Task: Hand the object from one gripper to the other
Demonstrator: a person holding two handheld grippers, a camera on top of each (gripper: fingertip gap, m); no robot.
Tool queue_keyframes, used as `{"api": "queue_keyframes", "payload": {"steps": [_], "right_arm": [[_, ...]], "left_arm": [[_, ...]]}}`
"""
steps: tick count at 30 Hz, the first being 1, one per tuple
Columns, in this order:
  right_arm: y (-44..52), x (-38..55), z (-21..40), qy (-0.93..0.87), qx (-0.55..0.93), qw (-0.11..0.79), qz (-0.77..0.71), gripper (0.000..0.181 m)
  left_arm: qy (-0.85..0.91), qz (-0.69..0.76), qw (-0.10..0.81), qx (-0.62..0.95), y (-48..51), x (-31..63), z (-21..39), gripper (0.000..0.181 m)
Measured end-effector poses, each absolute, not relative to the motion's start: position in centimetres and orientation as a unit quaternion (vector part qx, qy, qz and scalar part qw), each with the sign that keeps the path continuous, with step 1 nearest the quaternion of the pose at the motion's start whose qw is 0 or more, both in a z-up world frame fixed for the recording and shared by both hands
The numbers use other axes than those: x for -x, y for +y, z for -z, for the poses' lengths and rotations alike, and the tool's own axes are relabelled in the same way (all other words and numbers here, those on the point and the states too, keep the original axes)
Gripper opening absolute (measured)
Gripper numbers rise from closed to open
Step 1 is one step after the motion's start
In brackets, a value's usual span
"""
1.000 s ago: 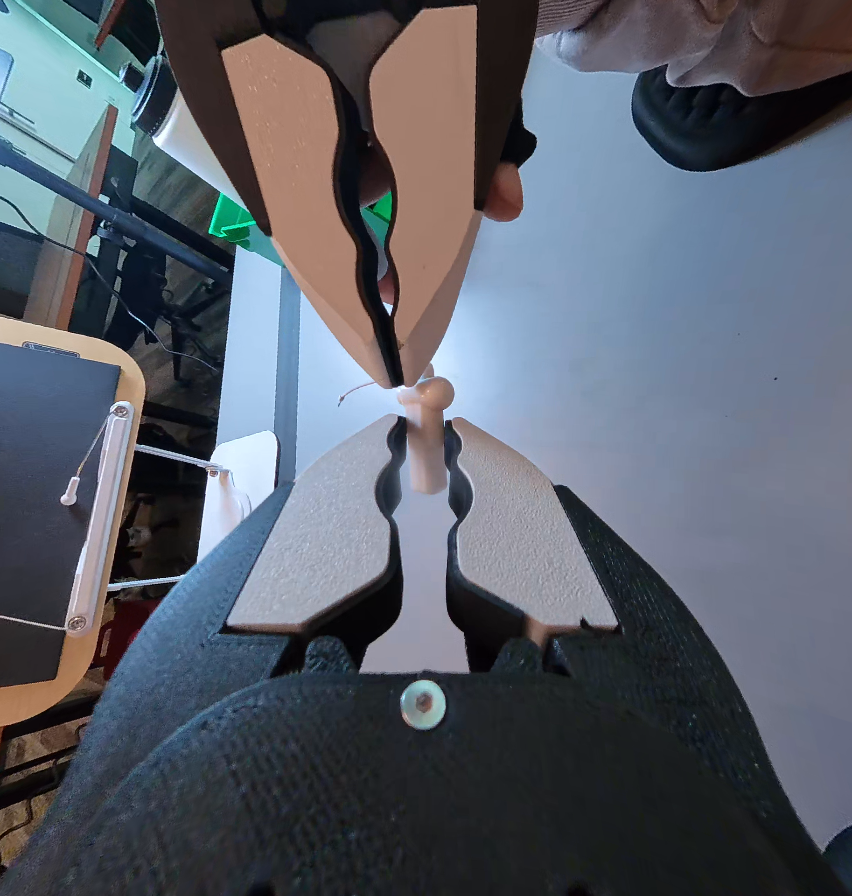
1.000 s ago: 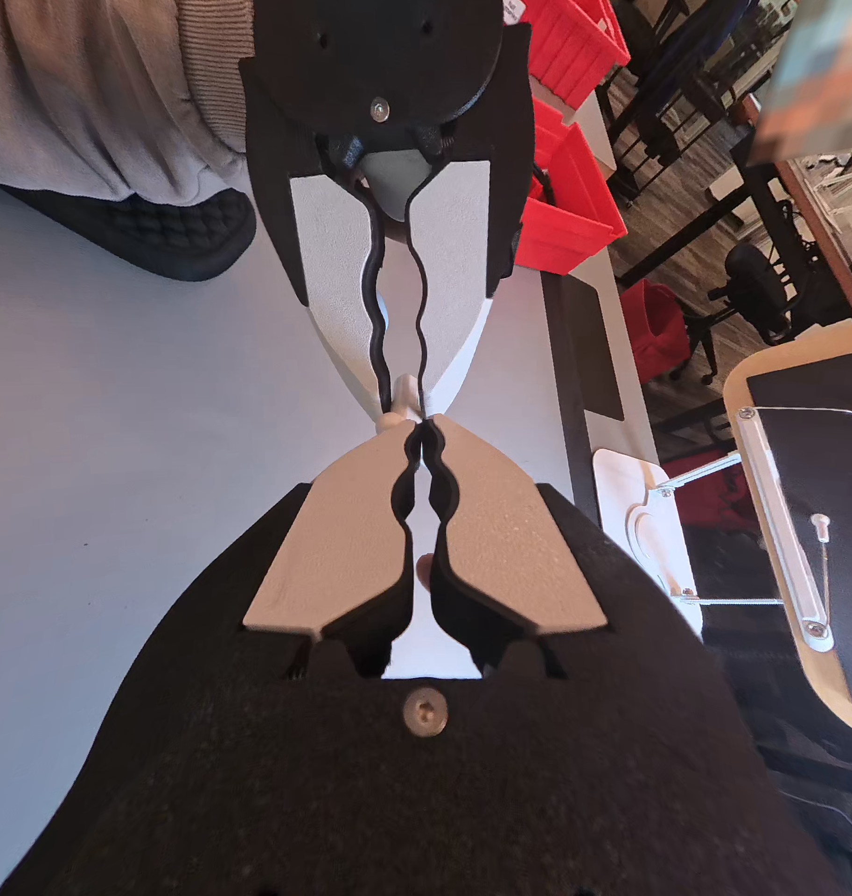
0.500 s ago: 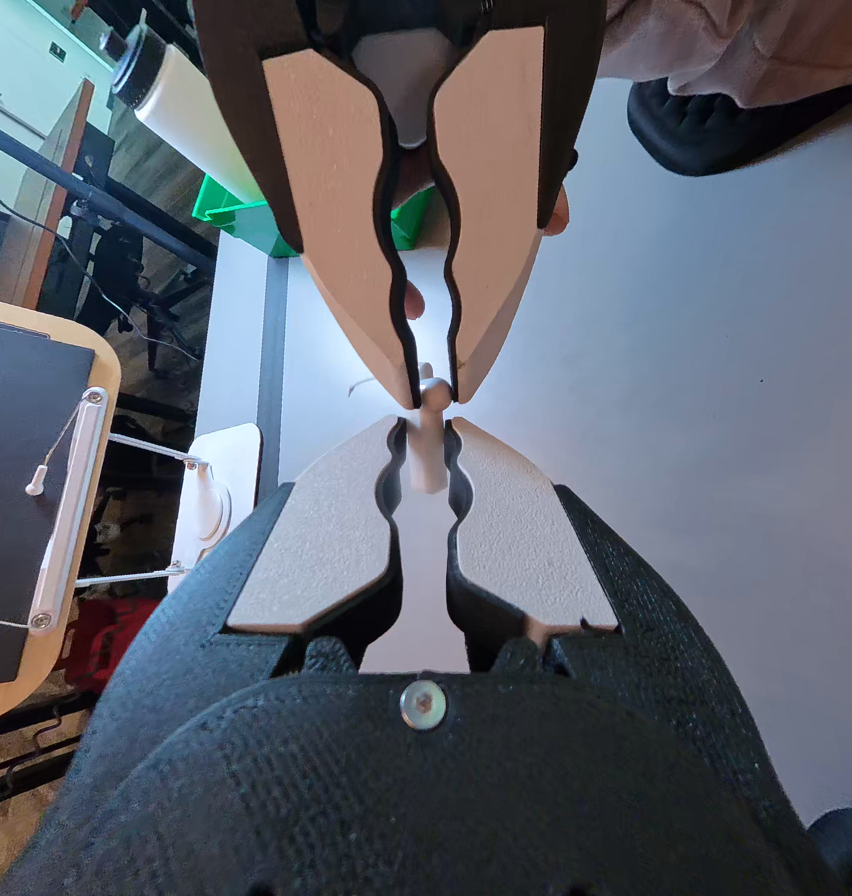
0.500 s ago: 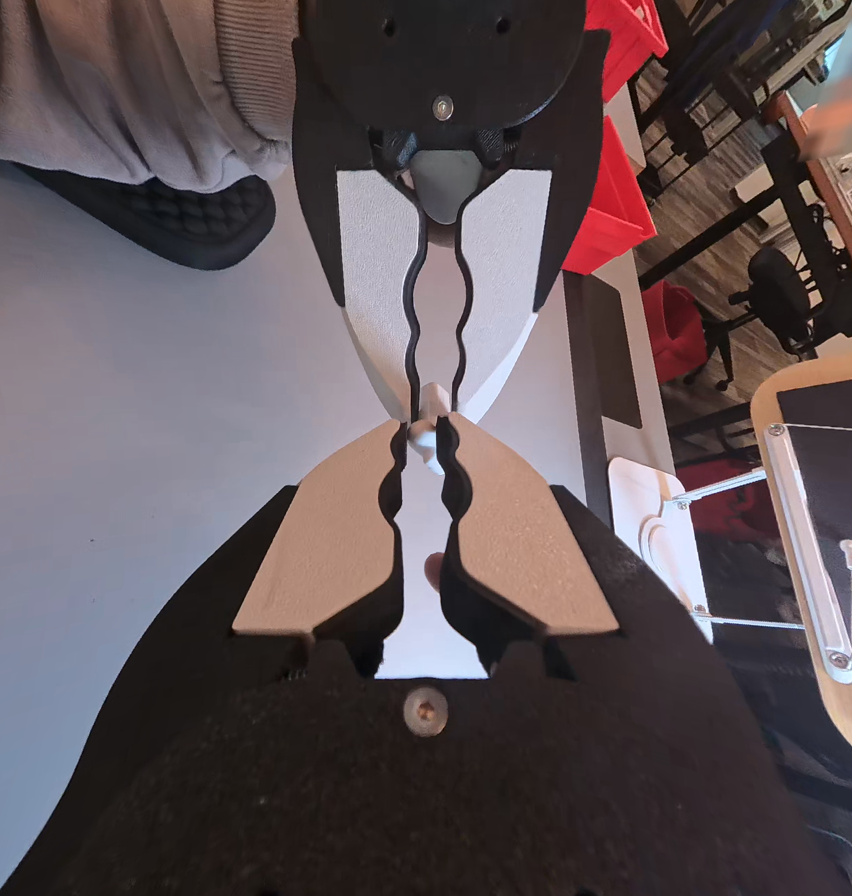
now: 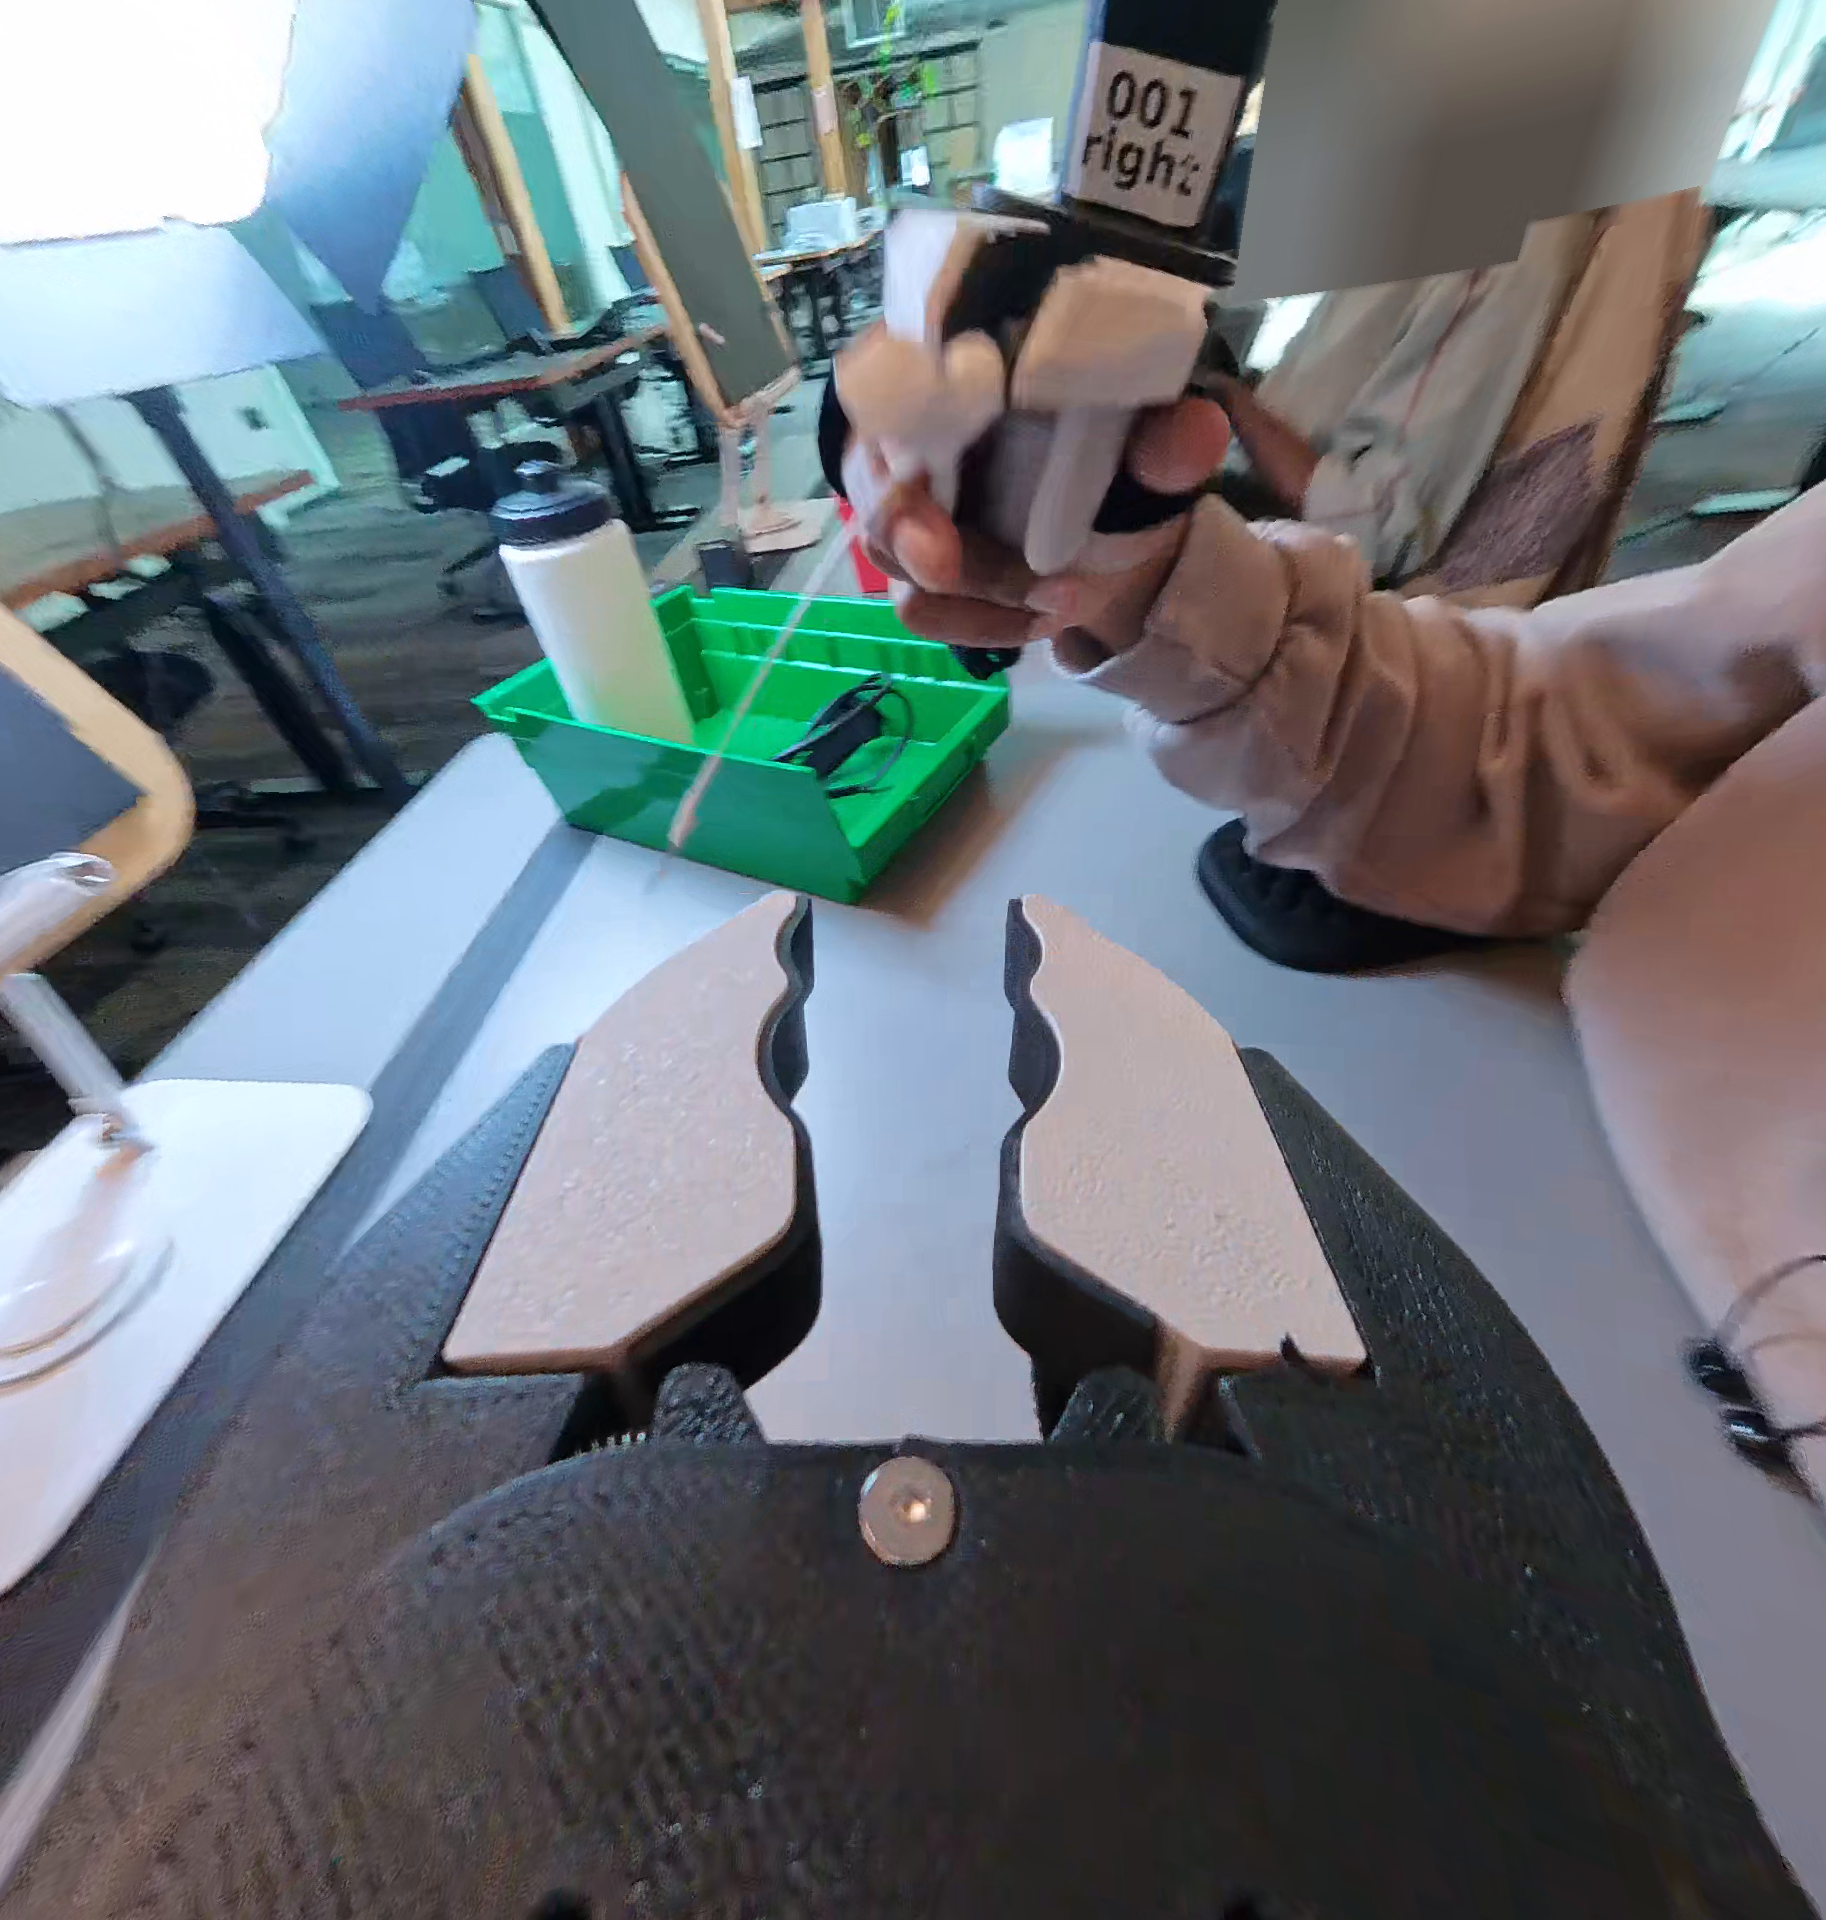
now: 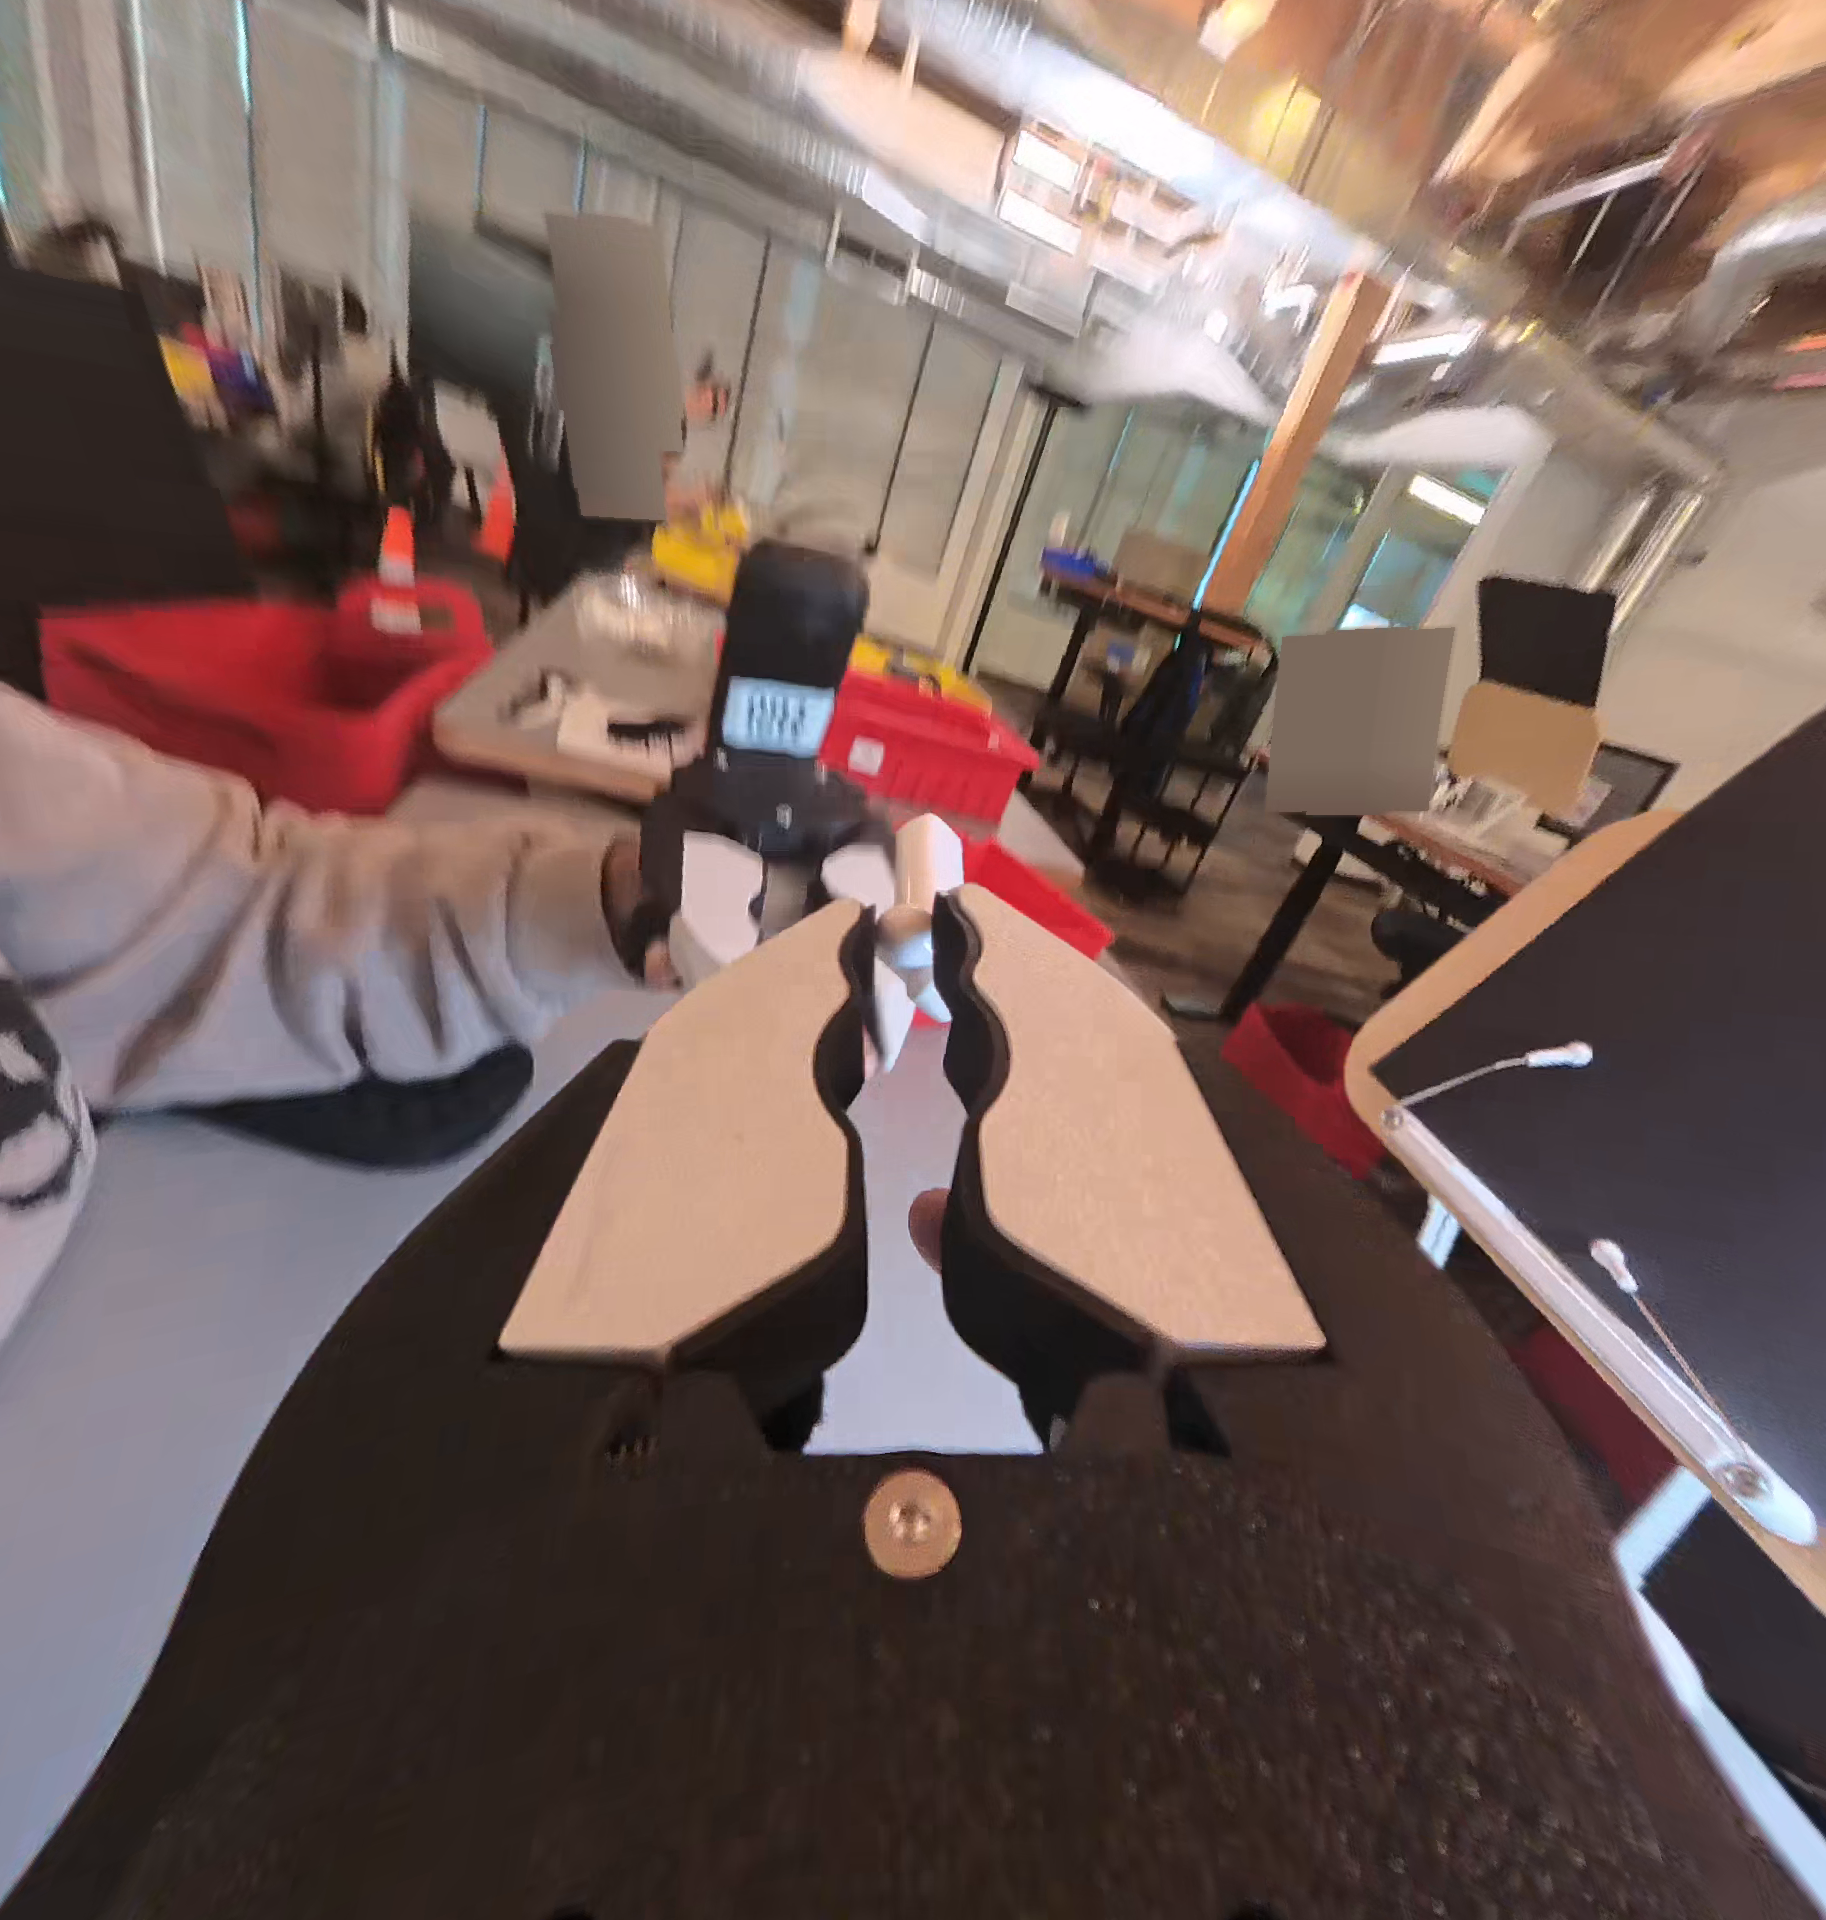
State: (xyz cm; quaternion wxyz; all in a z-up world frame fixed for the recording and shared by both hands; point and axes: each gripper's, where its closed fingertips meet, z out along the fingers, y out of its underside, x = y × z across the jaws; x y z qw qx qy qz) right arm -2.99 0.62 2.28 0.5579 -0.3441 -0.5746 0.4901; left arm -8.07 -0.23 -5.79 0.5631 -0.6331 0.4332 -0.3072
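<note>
The object (image 6: 904,940), a small white peg-like piece with a rounded knob, sits pinched between the fingertips of the right hand-held gripper (image 6: 904,925), its stem poking out above and below the tips; motion blur leaves its exact shape hard to tell. In the left wrist view the same object (image 5: 914,416) appears as a pale blurred form at the front of the right hand-held gripper, raised above the grey table (image 5: 1044,831) and held in a person's hand (image 5: 1002,561) with a light sleeve. The left hand-held gripper (image 5: 909,925) is empty, its jaws standing apart with bare table showing between them. Beyond the object, farther along the table, a green bin (image 5: 743,769) holds a white bottle (image 5: 592,613) with a black cap and a dark cable. Under the sleeve, beside the bin, lies a black pad (image 5: 1304,914).
</note>
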Motion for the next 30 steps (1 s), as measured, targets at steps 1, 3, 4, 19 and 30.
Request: {"api": "queue_keyframes", "payload": {"steps": [1, 3, 4, 19, 30], "right_arm": [[0.8, 2.5, -3.1, -0.552, 0.338, 0.563, -0.514, 0.011], [0.9, 1.8, -4.6, -0.511, 0.322, 0.564, -0.563, 0.011], [0.9, 1.5, -5.1, -0.491, 0.314, 0.562, -0.588, 0.011], [-2.8, 2.5, -4.5, -0.422, 0.227, 0.363, -0.799, 0.01], [-2.4, 4.3, -2.3, -0.419, 0.255, 0.325, -0.808, 0.01]], "left_arm": [[0.436, 0.345, 0.542, 0.63, -0.8, 7.6, 6.2, 0.034], [0.449, 0.428, 0.491, 0.611, -2.5, 5.9, 6.8, 0.029], [0.457, 0.457, 0.474, 0.598, -3.3, 4.9, 6.9, 0.028], [0.185, 0.678, 0.569, 0.426, -1.2, 4.2, 0.4, 0.045], [0.257, 0.522, 0.67, 0.461, -1.6, 4.7, -0.4, 0.024]]}}
